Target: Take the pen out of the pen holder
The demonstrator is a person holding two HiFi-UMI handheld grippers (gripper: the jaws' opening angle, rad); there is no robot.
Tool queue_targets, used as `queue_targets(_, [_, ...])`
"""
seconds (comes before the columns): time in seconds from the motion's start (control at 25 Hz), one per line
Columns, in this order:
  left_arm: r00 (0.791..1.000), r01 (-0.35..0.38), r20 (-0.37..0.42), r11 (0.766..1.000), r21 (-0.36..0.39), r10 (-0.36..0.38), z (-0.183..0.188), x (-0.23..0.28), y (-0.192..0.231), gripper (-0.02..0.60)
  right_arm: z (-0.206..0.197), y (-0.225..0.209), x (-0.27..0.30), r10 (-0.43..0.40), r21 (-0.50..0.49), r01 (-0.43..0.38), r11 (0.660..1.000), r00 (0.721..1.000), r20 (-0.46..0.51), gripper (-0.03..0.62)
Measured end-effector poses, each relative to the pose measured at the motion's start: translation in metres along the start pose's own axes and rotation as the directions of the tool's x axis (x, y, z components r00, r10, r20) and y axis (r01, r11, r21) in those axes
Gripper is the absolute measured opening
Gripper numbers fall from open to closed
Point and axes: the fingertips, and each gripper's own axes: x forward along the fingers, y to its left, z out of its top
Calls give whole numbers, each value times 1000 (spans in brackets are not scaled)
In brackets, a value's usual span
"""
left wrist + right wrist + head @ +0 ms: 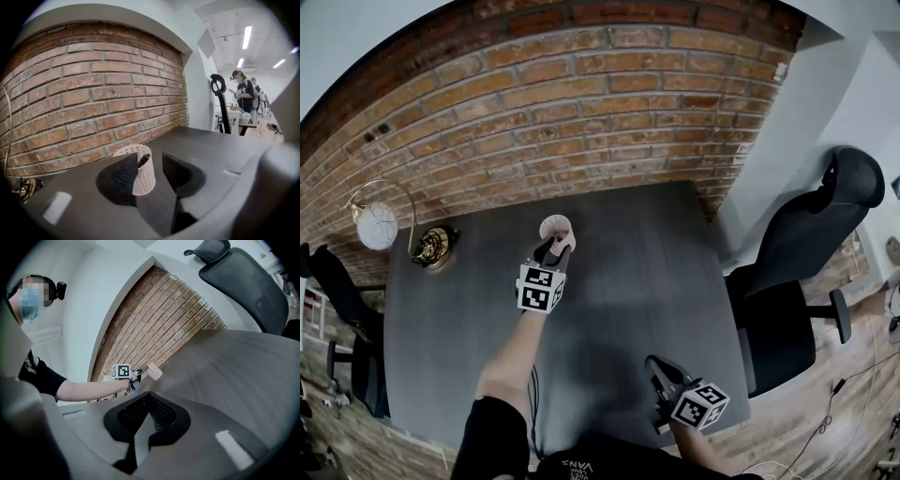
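Pen (144, 160): dark, leaning in the pen holder with only its top end above the rim; not yet gripped.
Table (656, 281): dark grey, set against a brick wall (581, 112) on its far side.
Office chair (806, 253): black, right of the table.
Left gripper (150, 171): reached to the far middle of the table, jaws apart, with the pen's top showing between them.
Right gripper (149, 411): at the near right edge, well apart from the holder, jaws closed on nothing.
Pen holder (555, 227): pale, perforated cup, upright near the wall.
Risk: the left jaw overlaps the cup's side, so closing may pinch the rim along with the pen. The cup looks light and nothing steadies it, so it could tip or lift.
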Motion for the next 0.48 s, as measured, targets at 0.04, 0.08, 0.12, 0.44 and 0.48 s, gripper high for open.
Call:
queue_targets(0.04, [1000, -3, -8, 1000, 7, 3, -2, 3, 0, 173, 0, -3, -1, -7, 3, 7, 1000, 1000, 2, 0])
queue_targets(0.08, [1000, -5, -14, 1000, 13, 6, -3, 6, 0, 173, 1, -5, -2, -14, 3, 14, 1000, 1000, 4, 0])
queue_targets(0.12, [1000, -8, -19, 1000, 17, 9, -4, 8, 0, 173, 1, -8, -3, -19, 1, 19, 1000, 1000, 5, 0])
queue_targets(0.44, [999, -32, -9, 999, 20, 32, -5, 17, 8, 170, -1, -14, -3, -44, 18, 44, 999, 999, 8, 1])
queue_targets(0.48, [1000, -31, -4, 999, 24, 31, -4, 17, 9, 157, -2, -14, -3, -46, 20, 46, 999, 999, 7, 0])
